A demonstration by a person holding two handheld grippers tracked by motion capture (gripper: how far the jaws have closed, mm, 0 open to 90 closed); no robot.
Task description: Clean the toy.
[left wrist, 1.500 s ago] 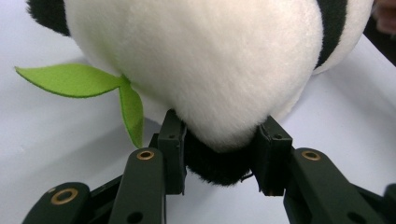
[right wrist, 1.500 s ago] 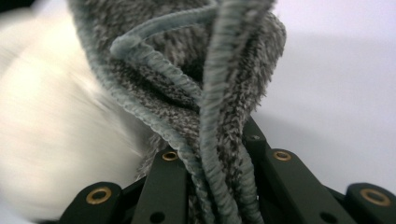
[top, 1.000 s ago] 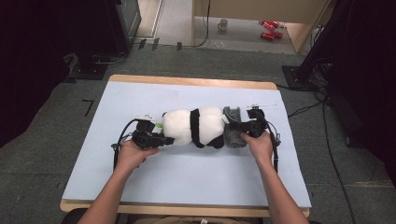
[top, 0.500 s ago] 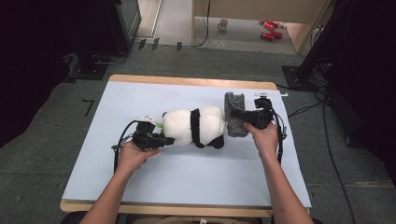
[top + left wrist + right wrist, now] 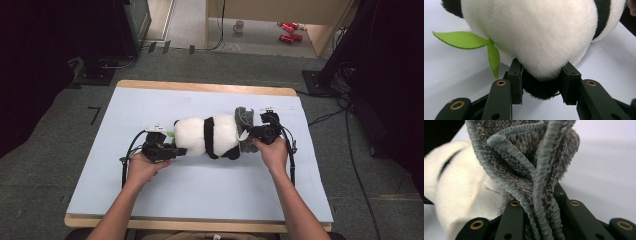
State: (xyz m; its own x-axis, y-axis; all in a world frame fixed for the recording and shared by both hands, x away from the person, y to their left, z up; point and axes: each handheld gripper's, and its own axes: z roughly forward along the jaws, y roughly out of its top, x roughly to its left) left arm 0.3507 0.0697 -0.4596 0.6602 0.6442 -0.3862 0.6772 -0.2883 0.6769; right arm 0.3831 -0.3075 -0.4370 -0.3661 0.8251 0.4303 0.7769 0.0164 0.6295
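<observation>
- A plush panda [image 5: 210,136] is seen lying on its side on the pale blue table top [image 5: 200,185], stretched between the two grippers.
- The left gripper [image 5: 172,151] is held at the panda's white end; in the left gripper view its jaws are pinched on a black part of the panda [image 5: 540,88], which is squeezed between the two pads, with the white plush bulging just above them.
- A green felt leaf [image 5: 474,45] is seen beside the left gripper's jaws, to their left in that view, attached to the panda and lying on the table top.
- The right gripper [image 5: 251,134] is held at the panda's other end, where a grey knitted cloth [image 5: 245,127] is bunched against the toy.
- In the right gripper view the cloth [image 5: 534,170] is clamped between the jaws, which are pressed nearly together on its folded, ribbed edges; the folds rise straight up from between the pads.
- The panda's white body [image 5: 461,195] is seen just left of the right gripper's jaws, touching the cloth.
- Each gripper is gripped by one of the person's hands, with the forearms entering from the near edge of the table.
</observation>
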